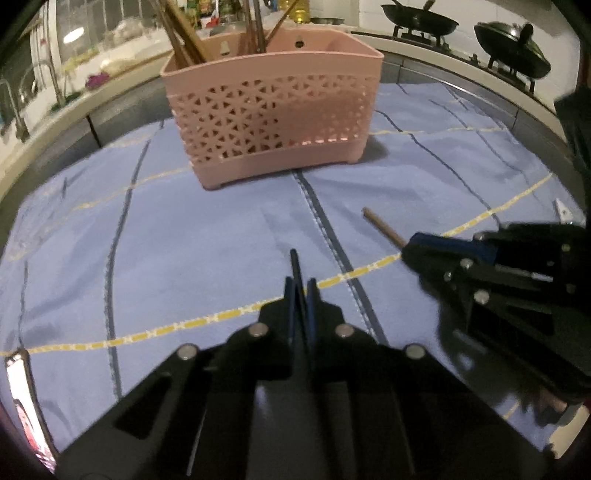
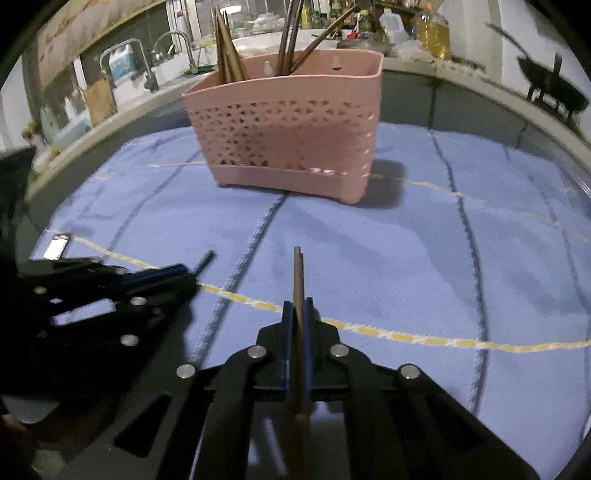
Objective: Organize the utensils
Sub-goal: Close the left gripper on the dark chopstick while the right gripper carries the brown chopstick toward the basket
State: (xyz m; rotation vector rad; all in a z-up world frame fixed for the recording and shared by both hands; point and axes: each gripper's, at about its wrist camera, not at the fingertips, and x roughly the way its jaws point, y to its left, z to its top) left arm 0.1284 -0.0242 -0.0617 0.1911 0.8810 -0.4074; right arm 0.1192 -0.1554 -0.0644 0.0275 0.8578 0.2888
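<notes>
The left gripper (image 1: 301, 286) is closed tight on a dark chopstick (image 1: 295, 264), its two blue-lined fingers pressed against the stick's sides. The stick's long axis runs straight ahead along the fingers, and its short exposed tip points toward the pink basket (image 1: 273, 110). The right gripper (image 2: 298, 308) is likewise clamped on a brown wooden chopstick (image 2: 297, 273), which also lies in line with its fingers, tip aimed at the basket.

Both grippers sit on the near side of the basket, well apart from it, with the left one to the left of the right. Seen from the left wrist camera, the brown stick juts out of the right gripper at a slant toward the basket's lower right corner.

The basket stands upright on a pale blue cloth (image 1: 184, 236) crossed by dark blue and yellow lines. It is rectangular with a lattice-cut front wall and small feet. More chopsticks (image 2: 229, 51) already stand inside it, leaning at angles above the rim, most toward its left and middle.

Behind the basket runs a kitchen counter with a tap (image 2: 177, 44) off to the left, bottles (image 2: 432, 33) behind, and black woks (image 1: 419, 18) on a stove to the right.
</notes>
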